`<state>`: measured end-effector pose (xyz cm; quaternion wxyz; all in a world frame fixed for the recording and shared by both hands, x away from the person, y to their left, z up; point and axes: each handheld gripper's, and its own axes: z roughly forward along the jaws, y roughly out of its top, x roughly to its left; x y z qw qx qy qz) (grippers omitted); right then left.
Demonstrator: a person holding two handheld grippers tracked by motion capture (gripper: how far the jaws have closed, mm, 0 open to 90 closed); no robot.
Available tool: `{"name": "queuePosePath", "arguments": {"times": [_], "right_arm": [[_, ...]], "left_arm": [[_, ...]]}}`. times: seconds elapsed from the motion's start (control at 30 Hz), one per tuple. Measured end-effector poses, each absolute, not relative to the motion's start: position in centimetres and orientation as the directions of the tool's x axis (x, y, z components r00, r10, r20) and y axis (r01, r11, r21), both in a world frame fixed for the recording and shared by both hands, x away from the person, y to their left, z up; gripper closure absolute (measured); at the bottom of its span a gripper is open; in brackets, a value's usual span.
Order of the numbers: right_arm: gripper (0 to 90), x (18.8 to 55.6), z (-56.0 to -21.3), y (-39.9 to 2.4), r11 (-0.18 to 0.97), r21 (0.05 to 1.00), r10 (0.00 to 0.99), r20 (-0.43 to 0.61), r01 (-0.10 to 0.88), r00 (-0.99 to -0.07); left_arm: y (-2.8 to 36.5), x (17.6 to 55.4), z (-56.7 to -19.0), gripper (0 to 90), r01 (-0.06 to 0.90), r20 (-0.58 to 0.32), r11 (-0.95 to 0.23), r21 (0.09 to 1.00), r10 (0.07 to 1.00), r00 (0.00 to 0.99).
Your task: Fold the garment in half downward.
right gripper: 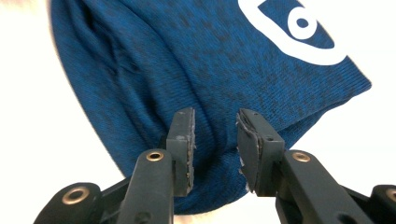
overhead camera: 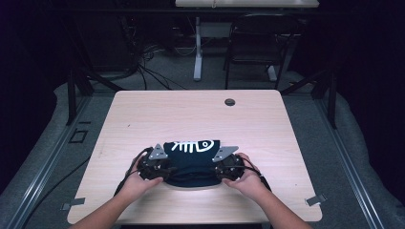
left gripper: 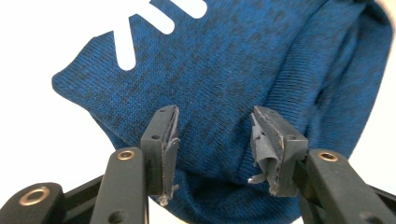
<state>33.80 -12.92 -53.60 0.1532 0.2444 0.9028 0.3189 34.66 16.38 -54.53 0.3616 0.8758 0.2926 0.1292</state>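
High view: folded blue shirt (overhead camera: 192, 160) at near edge of worktop (overhead camera: 143, 114), left gripper (overhead camera: 155, 168) and right gripper (overhead camera: 228, 167) at its two sides.
Left gripper view: jaws spread, fabric between, pads (left gripper: 169, 149) not pinching.
Right gripper view: jaws parted over the hem, no grip. Risk: closing on one layer only, so the fold drags apart.

The high view is dim, the room around the desk (overhead camera: 143, 114) nearly black; both gripper views blow the desk white, perhaps overexposed.
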Motion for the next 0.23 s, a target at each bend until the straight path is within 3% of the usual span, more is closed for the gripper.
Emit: {"name": "queuePosePath", "arguments": {"times": [0.13,0.23], "right_arm": [[65.1,32.8,-52.8,-13.4,0.658,0.676,0.549,-0.130,0.331,-0.826],[63.1,31.9,-52.1,-13.8,0.645,0.693,0.551,-0.132,0.321,-0.824]], "left_arm": [[17.4,33.7,-53.8,49.6,0.412,0.010,-0.538,0.735,0.616,0.787],[18.3,33.1,-53.4,48.2,0.434,-0.042,-0.486,0.759,0.629,0.776]]}}
